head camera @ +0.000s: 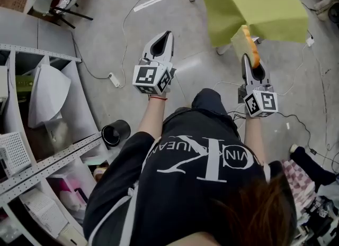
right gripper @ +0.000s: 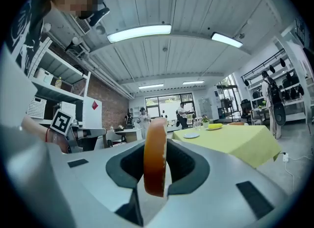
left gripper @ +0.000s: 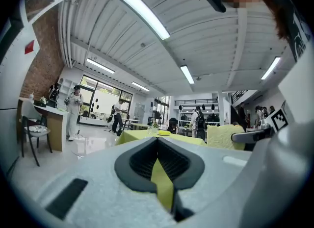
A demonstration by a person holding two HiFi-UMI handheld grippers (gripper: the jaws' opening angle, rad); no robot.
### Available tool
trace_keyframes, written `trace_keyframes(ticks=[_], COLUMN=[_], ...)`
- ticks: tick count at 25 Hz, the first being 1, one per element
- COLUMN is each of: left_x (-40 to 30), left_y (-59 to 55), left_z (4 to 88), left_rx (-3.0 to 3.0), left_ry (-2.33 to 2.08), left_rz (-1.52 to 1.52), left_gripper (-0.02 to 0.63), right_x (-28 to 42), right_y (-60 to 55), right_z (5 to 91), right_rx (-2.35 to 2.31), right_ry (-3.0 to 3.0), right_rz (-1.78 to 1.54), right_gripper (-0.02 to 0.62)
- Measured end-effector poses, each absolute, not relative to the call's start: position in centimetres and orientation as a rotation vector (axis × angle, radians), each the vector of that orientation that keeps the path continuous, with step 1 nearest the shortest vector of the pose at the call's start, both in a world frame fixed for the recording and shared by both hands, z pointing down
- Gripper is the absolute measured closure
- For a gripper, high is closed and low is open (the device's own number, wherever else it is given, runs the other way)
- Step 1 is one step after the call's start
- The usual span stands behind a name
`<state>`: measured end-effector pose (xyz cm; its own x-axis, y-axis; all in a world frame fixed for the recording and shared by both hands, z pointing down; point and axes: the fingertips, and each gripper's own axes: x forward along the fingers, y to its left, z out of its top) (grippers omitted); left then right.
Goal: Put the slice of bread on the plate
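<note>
Right claw (head camera: 253, 62): is clamping the slice of bread (right gripper: 155, 156) upright, on its edge.
Left claw (head camera: 168, 34): is hanging with its jaws drawn together, carrying nothing.
Bread's place: in the air, near the corner of the green table (head camera: 254, 1).
Plate (right gripper: 190, 135): is sitting bare on that table, well apart from the bread.
Progress: the pickup looks done; carrying it over and laying it down are remaining.
</note>
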<state>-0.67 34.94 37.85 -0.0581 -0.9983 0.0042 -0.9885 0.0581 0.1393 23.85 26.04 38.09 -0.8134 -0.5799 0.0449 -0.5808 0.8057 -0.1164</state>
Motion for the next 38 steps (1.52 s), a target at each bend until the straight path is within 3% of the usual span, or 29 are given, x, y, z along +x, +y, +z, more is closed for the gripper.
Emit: trace_keyframes(ticks=[16, 38], left_x=[-6.2, -8.7], left_y=[23.2, 4.4], left_z=[38.2, 38.4], left_rx=[2.091, 2.124], left_ry=[-2.163, -2.140], left_rz=[-0.155, -0.145], left_gripper=[0.598, 0.598], right_x=[16.6, 11.9], right_y=[13.8, -4.1], right_z=[37.4, 37.6], right_rx=[0.920, 0.835], right_ry=[-3.009, -3.016], right_rz=[0.238, 0.251], right_gripper=[0.495, 0.495])
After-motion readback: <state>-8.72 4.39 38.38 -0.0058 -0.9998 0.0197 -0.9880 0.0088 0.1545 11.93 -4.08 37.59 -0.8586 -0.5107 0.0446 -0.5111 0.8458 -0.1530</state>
